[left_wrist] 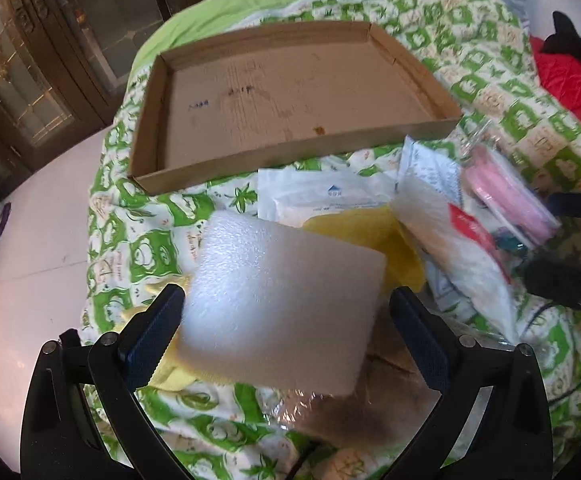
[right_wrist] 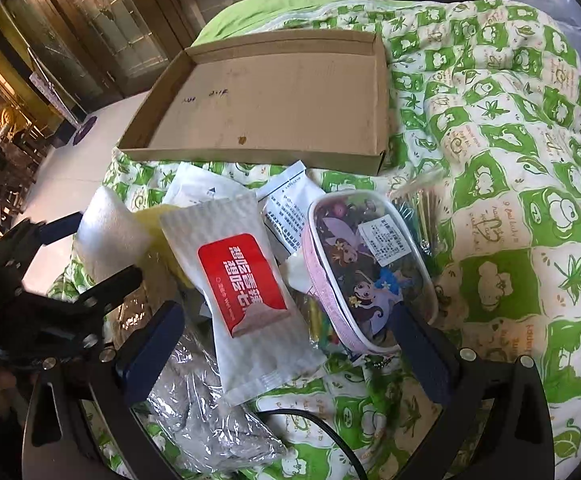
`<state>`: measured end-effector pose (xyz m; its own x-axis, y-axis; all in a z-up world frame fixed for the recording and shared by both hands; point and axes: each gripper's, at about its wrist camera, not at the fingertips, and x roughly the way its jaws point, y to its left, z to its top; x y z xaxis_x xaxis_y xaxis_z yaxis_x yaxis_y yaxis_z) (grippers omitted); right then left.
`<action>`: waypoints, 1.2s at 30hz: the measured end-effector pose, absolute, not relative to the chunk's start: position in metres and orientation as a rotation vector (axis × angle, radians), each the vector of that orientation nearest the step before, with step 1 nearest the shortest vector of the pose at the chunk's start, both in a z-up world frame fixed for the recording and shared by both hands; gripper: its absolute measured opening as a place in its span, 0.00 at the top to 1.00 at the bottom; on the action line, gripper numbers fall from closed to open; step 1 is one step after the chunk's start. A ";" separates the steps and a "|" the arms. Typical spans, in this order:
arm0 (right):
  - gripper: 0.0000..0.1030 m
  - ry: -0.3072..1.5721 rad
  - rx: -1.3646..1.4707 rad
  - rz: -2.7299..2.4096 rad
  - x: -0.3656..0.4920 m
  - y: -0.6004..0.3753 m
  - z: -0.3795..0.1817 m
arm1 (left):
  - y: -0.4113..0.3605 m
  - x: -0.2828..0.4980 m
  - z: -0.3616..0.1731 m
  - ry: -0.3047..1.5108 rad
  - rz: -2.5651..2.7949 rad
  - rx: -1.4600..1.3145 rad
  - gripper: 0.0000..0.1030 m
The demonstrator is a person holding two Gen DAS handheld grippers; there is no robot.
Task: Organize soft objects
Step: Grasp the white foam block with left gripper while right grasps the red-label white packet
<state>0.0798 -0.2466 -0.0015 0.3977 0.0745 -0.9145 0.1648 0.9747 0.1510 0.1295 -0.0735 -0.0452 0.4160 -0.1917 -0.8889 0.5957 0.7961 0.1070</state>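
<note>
Slipping looks the main risk: the white rectangular foam block (left_wrist: 278,312) sits between the fingers of the left hand-held gripper (left_wrist: 286,332), the left pad seemingly touching, the right apart, so it may drop before reaching the shallow brown cardboard tray (left_wrist: 290,168) beyond. Whether it is clamped, I cannot tell. The right hand-held gripper (right_wrist: 286,344) hovers open over the white-and-red snack packet (right_wrist: 246,280) on the bed.
</note>
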 end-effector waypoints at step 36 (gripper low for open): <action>0.30 1.266 0.135 0.311 0.113 -0.223 -0.025 | -0.025 0.139 -0.044 1.102 -0.587 0.235 0.13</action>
